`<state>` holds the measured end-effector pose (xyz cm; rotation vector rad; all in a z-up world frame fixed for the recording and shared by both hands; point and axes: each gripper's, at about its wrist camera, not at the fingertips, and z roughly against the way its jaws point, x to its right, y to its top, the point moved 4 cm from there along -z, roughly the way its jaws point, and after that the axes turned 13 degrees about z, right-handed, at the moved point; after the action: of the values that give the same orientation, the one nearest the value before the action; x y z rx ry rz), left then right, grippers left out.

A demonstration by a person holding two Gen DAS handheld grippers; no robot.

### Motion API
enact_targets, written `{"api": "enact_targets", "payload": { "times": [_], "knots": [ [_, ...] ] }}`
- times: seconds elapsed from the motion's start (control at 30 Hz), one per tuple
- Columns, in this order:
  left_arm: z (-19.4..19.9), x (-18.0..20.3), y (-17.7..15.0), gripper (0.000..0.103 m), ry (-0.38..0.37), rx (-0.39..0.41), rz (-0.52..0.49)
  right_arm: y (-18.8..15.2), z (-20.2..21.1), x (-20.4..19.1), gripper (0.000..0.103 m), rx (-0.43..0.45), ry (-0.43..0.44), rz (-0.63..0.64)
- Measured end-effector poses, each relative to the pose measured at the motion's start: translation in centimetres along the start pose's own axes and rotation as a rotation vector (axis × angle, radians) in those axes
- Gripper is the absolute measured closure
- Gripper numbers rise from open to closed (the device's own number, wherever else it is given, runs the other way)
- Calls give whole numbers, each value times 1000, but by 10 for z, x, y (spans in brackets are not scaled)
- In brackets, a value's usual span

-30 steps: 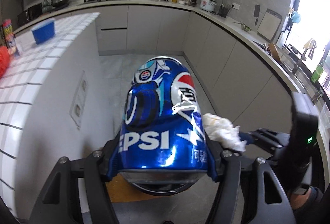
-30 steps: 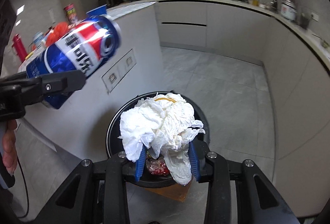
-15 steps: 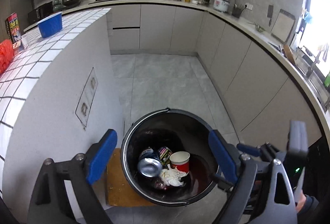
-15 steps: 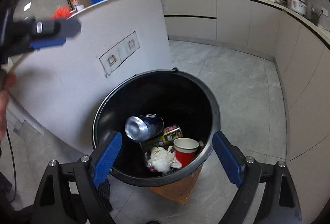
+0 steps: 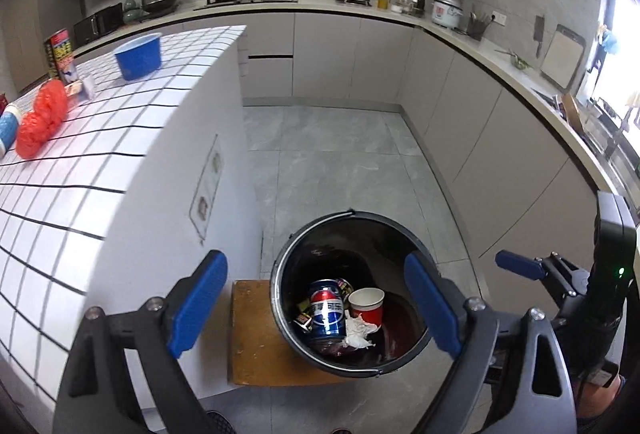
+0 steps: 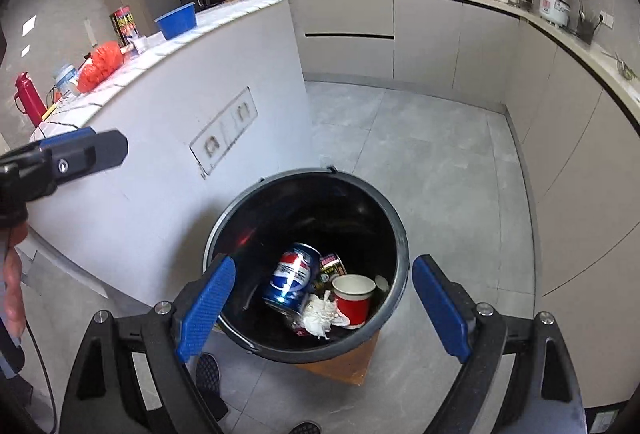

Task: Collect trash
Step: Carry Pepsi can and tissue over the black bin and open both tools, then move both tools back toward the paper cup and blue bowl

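You had both grippers over the black bin (image 6: 394, 230), and both had just been opening. The left gripper (image 5: 316, 304) had its jaws spread wide with nothing between the blue pads. The right gripper (image 6: 324, 302) was the same, wide and empty.

The trash lay in the bin bottom. The Pepsi can (image 6: 292, 278) leaned on its side against a smaller printed tin (image 6: 332, 264), with the crumpled tissue (image 6: 320, 316) in front of it and touching the red paper cup (image 6: 354, 296), which stood upright.

My read on handling:
- The can is thin aluminium, smooth and glossy, so it is light and likely slippery and easy to dent. Grip it across the mid-body.
- The tissue is soft and near weightless. Pinch the bulk of the wad, not a loose corner.
- The cup has thin paper walls that would crush. Take it low on the wall or by the rolled rim.

The bin looked like smooth rigid plastic with a round rim, sitting on a brown board (image 5: 256, 334) beside the white tiled counter (image 5: 100, 138). A red mesh bundle (image 5: 42, 118) and a blue bowl (image 5: 138, 56) sat on the counter.
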<state>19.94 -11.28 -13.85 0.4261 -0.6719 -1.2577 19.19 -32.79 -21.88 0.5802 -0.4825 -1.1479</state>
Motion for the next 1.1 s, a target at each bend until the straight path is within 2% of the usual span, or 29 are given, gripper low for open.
{"api": "enact_targets", "payload": {
  "times": [0.4,0.7,1.1],
  "knots": [
    [27,-34,22,12,0,41,44,40,20,-30,11,20,-15,37],
    [41,-77,43,12,5,58,67,77,27,-66,11,39,-19,67],
    [60,-187,76,12,52,107,147,151,10,-148,11,60,19,125]
  ]
}}
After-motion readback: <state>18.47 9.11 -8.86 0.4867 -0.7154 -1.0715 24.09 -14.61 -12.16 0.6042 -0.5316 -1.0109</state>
